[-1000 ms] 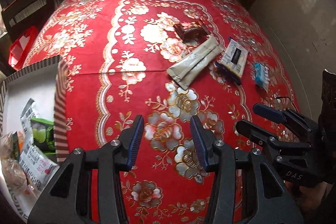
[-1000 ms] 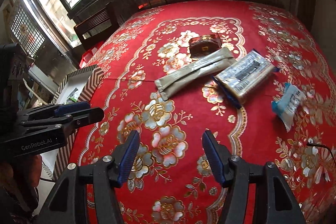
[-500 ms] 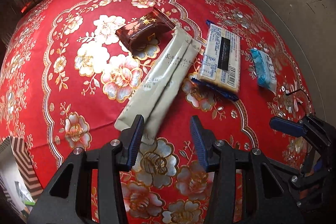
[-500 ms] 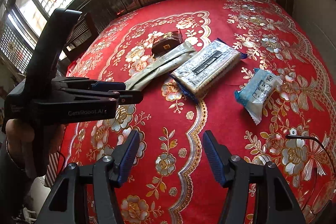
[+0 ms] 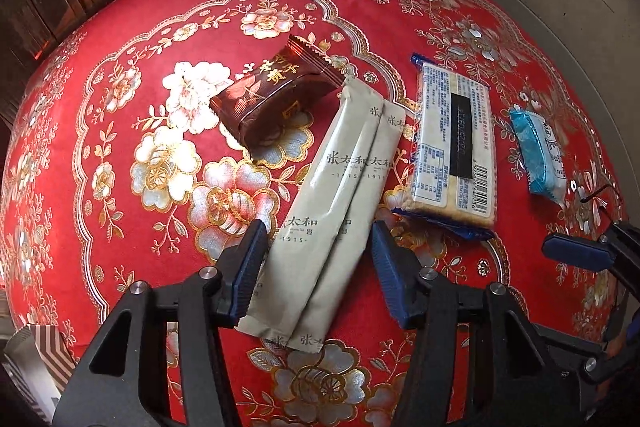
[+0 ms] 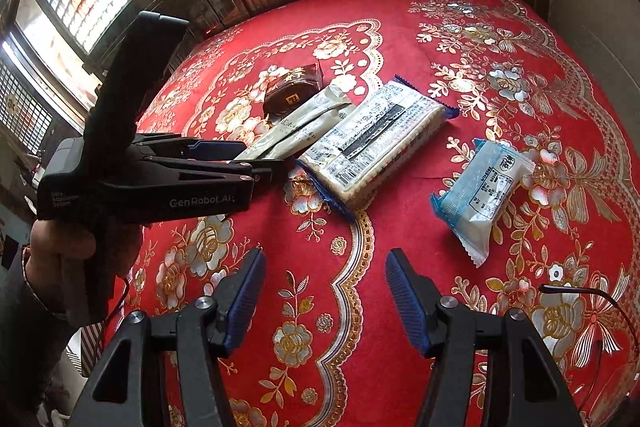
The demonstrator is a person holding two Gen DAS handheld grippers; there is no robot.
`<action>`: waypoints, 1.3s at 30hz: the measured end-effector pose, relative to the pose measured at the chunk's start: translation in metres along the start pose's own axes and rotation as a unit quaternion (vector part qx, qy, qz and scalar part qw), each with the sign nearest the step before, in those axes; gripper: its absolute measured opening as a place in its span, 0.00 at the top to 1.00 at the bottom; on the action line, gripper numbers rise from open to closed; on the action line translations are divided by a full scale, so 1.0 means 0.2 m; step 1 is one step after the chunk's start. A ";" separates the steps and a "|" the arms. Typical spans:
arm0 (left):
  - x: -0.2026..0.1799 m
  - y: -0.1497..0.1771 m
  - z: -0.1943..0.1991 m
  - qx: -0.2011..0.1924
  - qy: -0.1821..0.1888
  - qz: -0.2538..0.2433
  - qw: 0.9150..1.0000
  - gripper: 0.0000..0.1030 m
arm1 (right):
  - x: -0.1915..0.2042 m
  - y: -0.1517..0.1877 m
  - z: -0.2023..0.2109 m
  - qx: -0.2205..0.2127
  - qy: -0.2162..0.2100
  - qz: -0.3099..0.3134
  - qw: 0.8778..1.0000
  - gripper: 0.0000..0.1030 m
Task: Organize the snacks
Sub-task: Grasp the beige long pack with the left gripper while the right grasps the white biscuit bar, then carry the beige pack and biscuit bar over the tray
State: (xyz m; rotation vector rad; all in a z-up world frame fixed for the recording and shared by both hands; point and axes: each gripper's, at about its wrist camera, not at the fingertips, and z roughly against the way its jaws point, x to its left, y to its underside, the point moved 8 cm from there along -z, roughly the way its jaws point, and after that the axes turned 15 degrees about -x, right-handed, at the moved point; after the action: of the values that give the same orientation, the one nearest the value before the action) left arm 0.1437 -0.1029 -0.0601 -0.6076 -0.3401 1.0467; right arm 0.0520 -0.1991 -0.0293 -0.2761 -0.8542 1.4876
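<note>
Several snacks lie on the red flowered tablecloth [image 5: 132, 99]. A pair of long beige packets [image 5: 336, 199] lies between the fingers of my open left gripper [image 5: 316, 259], which straddles their near end. Behind them is a brown wrapped snack [image 5: 276, 91]. To the right lie a cracker pack with a blue edge [image 5: 452, 147] and a small light-blue packet [image 5: 540, 151]. My right gripper [image 6: 324, 291] is open and empty above bare cloth, the cracker pack [image 6: 372, 143] and blue packet [image 6: 484, 187] ahead of it. The left gripper [image 6: 256, 163] shows there over the beige packets [image 6: 304, 123].
A striped box corner [image 5: 44, 355] sits at the lower left of the left wrist view. A thin black cable [image 6: 584, 295] lies on the cloth at the right. A wall borders the table's right side, windows and dark wood panels the back.
My left gripper has moved forward and down over the beige packets, so its fingers now flank them. My right gripper has moved forward toward the cracker pack and blue packet. Both stayed open.
</note>
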 end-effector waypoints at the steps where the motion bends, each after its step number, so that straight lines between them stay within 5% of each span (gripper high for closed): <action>1: 0.01 0.00 0.01 -0.004 -0.003 0.002 1.000 0.61 | 0.00 -0.01 0.00 -0.001 0.000 0.002 1.000 0.42; 4: 0.05 0.02 0.02 -0.006 -0.025 0.012 1.000 0.86 | 0.00 -0.03 -0.03 -0.002 0.014 0.003 1.000 0.42; 20: 0.16 0.21 0.23 0.004 -0.040 0.113 0.993 0.87 | -0.08 -0.35 -0.48 0.034 0.116 -0.004 0.993 0.35; 25: 0.18 0.26 0.22 0.015 -0.038 0.126 0.991 0.86 | 0.07 -0.32 -0.54 0.035 0.071 0.059 0.995 0.40; 34: 0.19 0.23 0.18 0.013 -0.057 0.138 0.989 0.82 | 0.13 -0.17 -0.46 0.022 0.079 0.141 0.987 0.40; 39: 0.20 0.26 0.22 0.007 -0.067 0.134 0.989 0.87 | 0.13 -0.13 -0.39 0.011 0.048 0.116 0.992 0.47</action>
State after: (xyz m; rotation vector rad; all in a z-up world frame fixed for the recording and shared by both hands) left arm 0.1016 -0.0351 -0.0585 -0.5813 -0.3741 1.3509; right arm 0.1180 -0.1520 -0.0578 -0.4389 -0.7482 1.6841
